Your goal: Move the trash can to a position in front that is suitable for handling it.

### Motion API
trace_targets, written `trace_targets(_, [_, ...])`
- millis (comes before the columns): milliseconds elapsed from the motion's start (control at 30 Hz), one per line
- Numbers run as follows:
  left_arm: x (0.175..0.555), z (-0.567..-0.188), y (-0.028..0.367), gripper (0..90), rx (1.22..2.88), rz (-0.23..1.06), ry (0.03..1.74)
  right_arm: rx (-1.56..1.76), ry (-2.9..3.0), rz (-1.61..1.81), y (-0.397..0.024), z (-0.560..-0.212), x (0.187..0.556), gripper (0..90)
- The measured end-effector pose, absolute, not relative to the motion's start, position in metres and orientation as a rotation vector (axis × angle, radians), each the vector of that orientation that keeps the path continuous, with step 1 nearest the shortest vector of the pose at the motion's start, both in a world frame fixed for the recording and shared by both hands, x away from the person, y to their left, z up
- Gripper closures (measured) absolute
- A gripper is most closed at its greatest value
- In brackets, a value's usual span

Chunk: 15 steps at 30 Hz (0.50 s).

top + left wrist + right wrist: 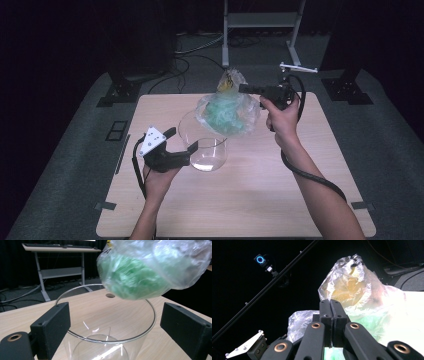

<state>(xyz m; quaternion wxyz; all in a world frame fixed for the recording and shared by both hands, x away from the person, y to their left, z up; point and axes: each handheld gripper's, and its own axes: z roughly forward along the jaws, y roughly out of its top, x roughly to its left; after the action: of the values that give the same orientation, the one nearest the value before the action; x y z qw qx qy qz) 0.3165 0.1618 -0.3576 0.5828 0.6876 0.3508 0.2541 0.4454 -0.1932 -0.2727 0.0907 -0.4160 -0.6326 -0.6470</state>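
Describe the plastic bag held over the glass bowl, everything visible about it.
The plastic bag is clear, thin and crinkled, bulging with a crumpled green filling, with something yellowish near its bunched top. It hangs in the air, tilted, just above the far rim of the round glass bowl on the wooden table; whether it touches the rim cannot be told. The right tool is shut on its film. The left tool, open, flanks the bowl.

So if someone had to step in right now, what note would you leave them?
Right tool: shut on the clear plastic bag of green stuff, held in the air above the far rim of the glass bowl.
Left tool: open, jaws on either side of the bowl's near wall, apparently steadying it.
Done: bag lifted over the bowl.
Left: probably get the bag or its contents into the bowl.
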Motion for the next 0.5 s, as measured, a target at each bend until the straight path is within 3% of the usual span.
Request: trace_targets(500, [0.317, -0.358, 0.159, 8.2, 1.612, 0.591, 0.812, -1.313, -1.941, -1.942, -0.221, -0.261, 0.44, 89.7])
